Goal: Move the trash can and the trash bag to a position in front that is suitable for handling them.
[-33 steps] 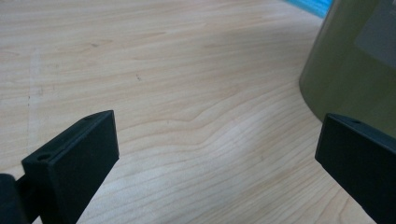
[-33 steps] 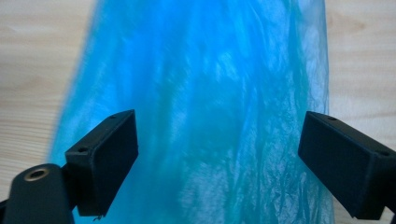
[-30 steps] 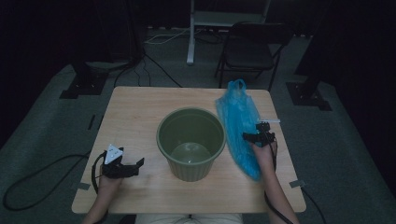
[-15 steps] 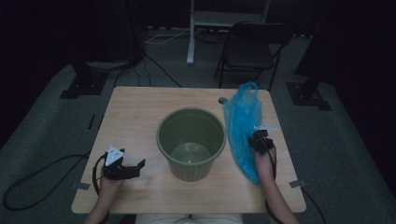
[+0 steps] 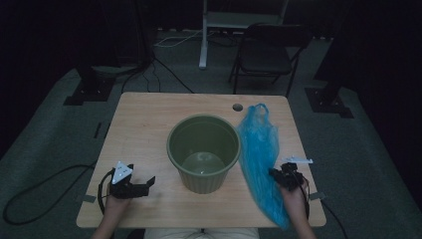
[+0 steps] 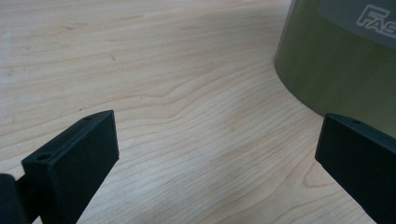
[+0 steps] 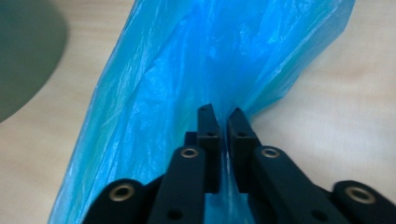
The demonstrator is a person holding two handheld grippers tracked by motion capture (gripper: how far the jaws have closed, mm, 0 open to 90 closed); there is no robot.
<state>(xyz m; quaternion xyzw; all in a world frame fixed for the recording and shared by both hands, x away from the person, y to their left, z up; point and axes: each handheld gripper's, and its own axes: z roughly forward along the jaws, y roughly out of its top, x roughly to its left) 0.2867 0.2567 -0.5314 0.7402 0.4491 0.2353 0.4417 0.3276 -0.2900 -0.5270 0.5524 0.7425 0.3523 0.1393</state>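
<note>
A blue plastic bag (image 5: 259, 159) lies stretched along the table's right side, beside a green bin (image 5: 203, 152) that stands upright mid-table. My right gripper (image 5: 274, 174) pinches the bag's edge; its jaws have just been closing and now clamp the thin film (image 7: 223, 122). The bag (image 7: 187, 79) fans out ahead of the jaws in the right gripper view. My left gripper (image 5: 147, 184) rests near the table's front left, jaws wide apart with bare wood between them. The bin's wall (image 6: 336, 60) stands just beyond its right fingertip (image 6: 359, 158).
The wooden table (image 5: 144, 134) has a small cable hole (image 5: 238, 107) near its far edge. A folding chair (image 5: 266, 52) and stand legs are on the floor behind. Cables trail off the table's front left.
The right gripper has closed on the bag and pulled it toward the table's front edge; the bag has slid and stretched along with it. The left gripper has stayed put.
</note>
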